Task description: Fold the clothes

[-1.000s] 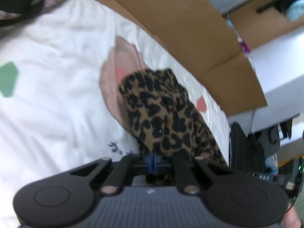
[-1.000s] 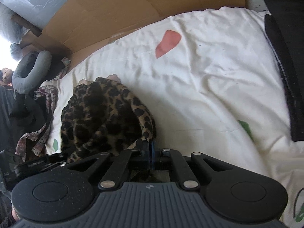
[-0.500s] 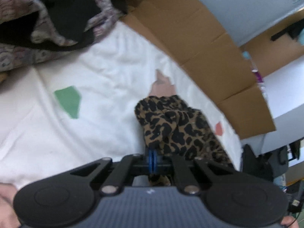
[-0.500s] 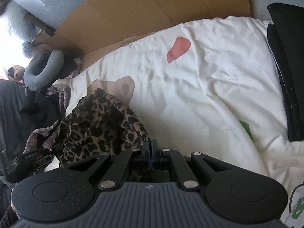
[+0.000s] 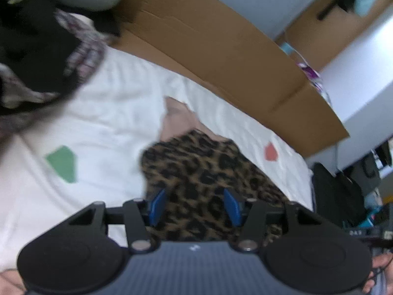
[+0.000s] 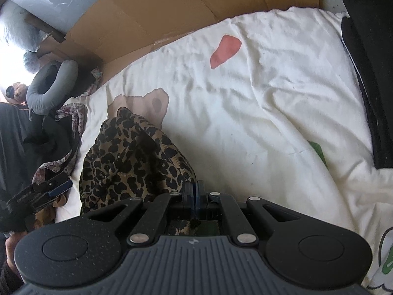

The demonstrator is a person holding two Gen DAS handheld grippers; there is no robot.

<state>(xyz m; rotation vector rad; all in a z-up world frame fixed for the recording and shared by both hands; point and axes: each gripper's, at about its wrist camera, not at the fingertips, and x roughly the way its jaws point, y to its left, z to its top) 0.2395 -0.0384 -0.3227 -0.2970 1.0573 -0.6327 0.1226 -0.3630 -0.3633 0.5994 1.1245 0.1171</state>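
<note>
Lying bunched on the white bedsheet, the leopard-print garment sits left of centre in the right wrist view, partly covering a beige patch printed on the sheet. At the far left of that view a grey neck pillow rests against a heap of dark and patterned clothes, and below them the left tool shows as a black arm with a blue pad, just beside the garment's left edge. Its jaws are opening; in the left wrist view the left tool has its two blue pads spread apart with the leopard cloth lying between them, and neither pad presses on it. Brown cardboard runs along the far side of the bed. Toward the middle, the right tool is fully closed, its blue pads pressed together on a corner of the garment, a scrap of the print showing behind them. A red patch marks the sheet farther right, and a black cushion-like object lies along the right edge.
</note>
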